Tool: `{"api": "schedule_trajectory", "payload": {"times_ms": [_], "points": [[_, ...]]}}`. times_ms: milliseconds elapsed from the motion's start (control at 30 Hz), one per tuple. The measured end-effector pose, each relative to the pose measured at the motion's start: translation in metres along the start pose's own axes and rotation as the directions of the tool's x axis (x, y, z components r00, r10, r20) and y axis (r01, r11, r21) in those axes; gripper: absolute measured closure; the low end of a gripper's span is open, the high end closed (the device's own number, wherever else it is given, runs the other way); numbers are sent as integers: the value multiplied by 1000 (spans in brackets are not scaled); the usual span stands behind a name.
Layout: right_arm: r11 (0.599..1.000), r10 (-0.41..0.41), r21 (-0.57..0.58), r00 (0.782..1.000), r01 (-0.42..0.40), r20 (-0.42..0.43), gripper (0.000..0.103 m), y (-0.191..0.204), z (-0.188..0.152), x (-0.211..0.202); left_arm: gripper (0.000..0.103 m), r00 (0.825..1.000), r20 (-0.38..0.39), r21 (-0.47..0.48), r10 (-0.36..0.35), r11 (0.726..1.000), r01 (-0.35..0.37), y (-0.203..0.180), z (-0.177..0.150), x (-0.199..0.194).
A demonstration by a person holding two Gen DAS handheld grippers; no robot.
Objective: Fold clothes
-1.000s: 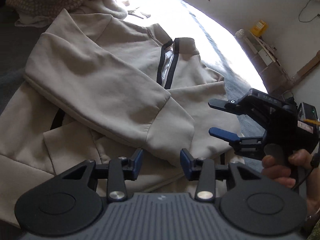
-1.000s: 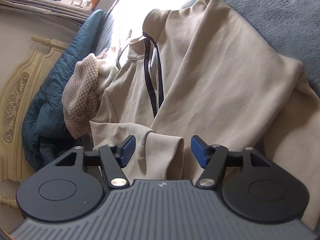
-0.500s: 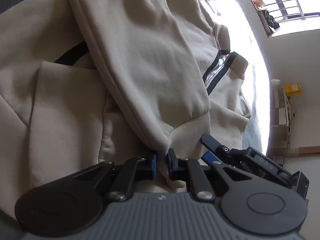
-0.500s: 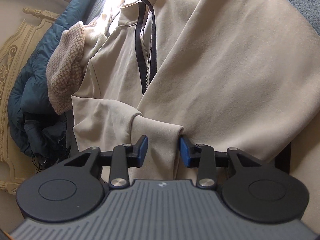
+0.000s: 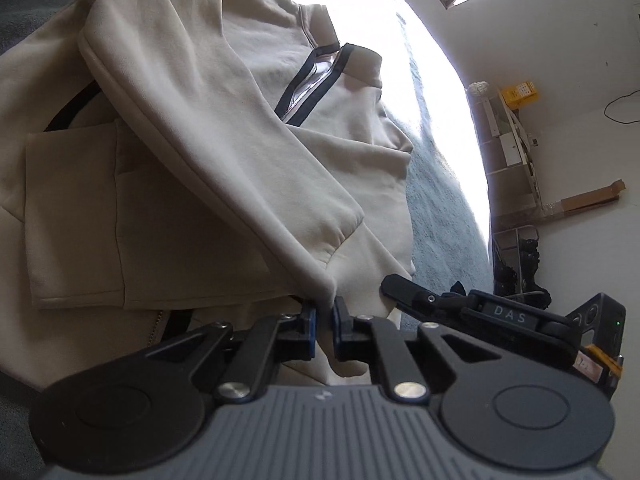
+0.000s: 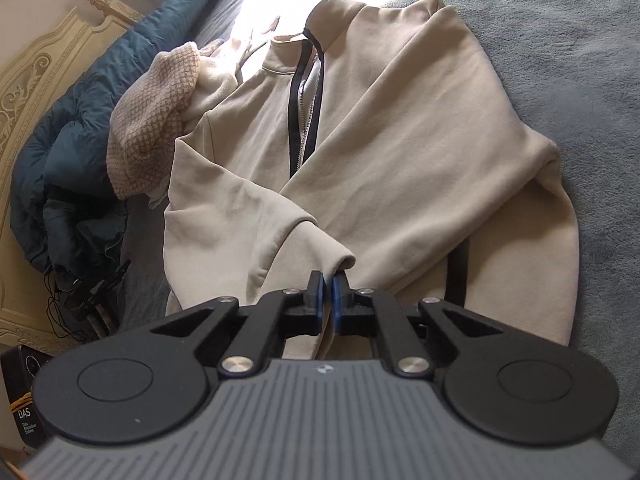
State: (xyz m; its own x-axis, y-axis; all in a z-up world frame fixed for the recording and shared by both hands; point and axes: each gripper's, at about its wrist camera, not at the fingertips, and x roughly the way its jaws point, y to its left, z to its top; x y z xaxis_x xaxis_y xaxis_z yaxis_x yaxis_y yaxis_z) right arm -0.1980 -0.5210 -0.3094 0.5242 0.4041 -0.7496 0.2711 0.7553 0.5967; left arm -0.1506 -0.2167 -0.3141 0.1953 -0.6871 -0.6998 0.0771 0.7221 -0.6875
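Bed cover (image 6: 560, 40): grey-blue, plush; bore all the clothing. Open room lay along its right side in the right wrist view and beyond the jacket's collar, where sunlight washed the surface out.

Jacket (image 6: 400, 128): beige, zip front with black trim (image 6: 298, 120), lying flat near the middle of the bed cover, collar away from the cameras. Both sleeves were folded across its front, cuffs meeting near the hem.

Quilt (image 6: 80, 128): teal, bunched against the carved cream headboard (image 6: 36, 80), left of the jacket in the right wrist view.

Knitted garment (image 6: 156, 120): beige-and-cream, heaped between quilt and jacket, touching the jacket's shoulder.

Left tongs (image 5: 323, 312): blue pads drawn together and clamped on the cuff (image 5: 320, 276) of the sleeve that ran diagonally across the jacket's front; fabric pinched between the pads hung below them.

Right tongs (image 6: 327, 284): pads together, gripping the cuff (image 6: 336, 258) of the other sleeve, a thin fold of cloth between them. In the left wrist view the same tool (image 5: 404, 288) appeared just beside the left tongs, at the jacket's near corner.

Clutter: cables and a black device (image 6: 84, 292) on the floor by the headboard; shelving with a yellow box (image 5: 520, 92) against the white wall past the bed's far edge.
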Motion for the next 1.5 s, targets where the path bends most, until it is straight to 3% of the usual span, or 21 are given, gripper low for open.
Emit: {"api": "schedule_trajectory", "payload": {"times_ms": [300,367,467,533,633,700,767,800,867,1000,1033,1100,1167,1300,1367,1467,1500], "points": [[992,-115,-48,993,115,-10,100,-11,-25,-1,95,994,-94,47,58,997,-53,12,-19,28],[985,-160,-75,986,157,-38,98,-13,-31,12,91,986,-129,96,106,991,-94,18,-22,38],[975,-211,-84,973,203,-96,93,-18,-33,22,84,983,-148,104,105,991,-90,28,-19,31],[969,-236,-97,965,226,-109,88,-17,-33,21,75,988,-128,124,85,990,-69,32,-14,11],[950,-280,-155,959,270,-47,84,-5,-26,-3,73,995,-66,176,71,983,-59,40,4,-29],[944,-280,-180,960,275,-1,82,5,-15,-16,68,995,15,196,103,975,-104,50,23,-55],[947,-248,-201,968,251,38,81,20,2,-17,66,982,110,216,154,961,-174,61,47,-77],[949,-223,-217,973,230,56,79,30,11,-14,66,965,165,233,204,943,-239,66,63,-85],[949,-160,-262,983,177,85,78,58,30,5,65,915,253,271,314,885,-379,77,91,-90],[947,-20,-318,997,44,79,75,116,67,59,57,825,346,408,446,721,-560,101,140,-75],[944,26,-331,998,-6,56,72,134,79,80,56,820,354,452,450,685,-571,107,148,-68],[939,64,-342,997,-49,33,68,159,98,112,52,830,344,534,439,635,-558,117,162,-54],[920,66,-389,998,-56,12,62,189,118,151,50,853,314,601,416,608,-518,127,172,-38],[866,10,-499,1000,-20,-23,58,231,151,215,50,904,272,683,330,595,-423,139,182,-19],[834,-10,-551,999,-20,-51,53,248,162,242,51,918,265,710,294,585,-392,142,185,-13],[769,-106,-639,992,35,-73,46,271,172,284,60,937,254,737,242,579,-349,143,189,-5],[744,-143,-666,986,53,-81,46,276,173,297,71,942,251,741,222,581,-335,143,190,-4]]}}
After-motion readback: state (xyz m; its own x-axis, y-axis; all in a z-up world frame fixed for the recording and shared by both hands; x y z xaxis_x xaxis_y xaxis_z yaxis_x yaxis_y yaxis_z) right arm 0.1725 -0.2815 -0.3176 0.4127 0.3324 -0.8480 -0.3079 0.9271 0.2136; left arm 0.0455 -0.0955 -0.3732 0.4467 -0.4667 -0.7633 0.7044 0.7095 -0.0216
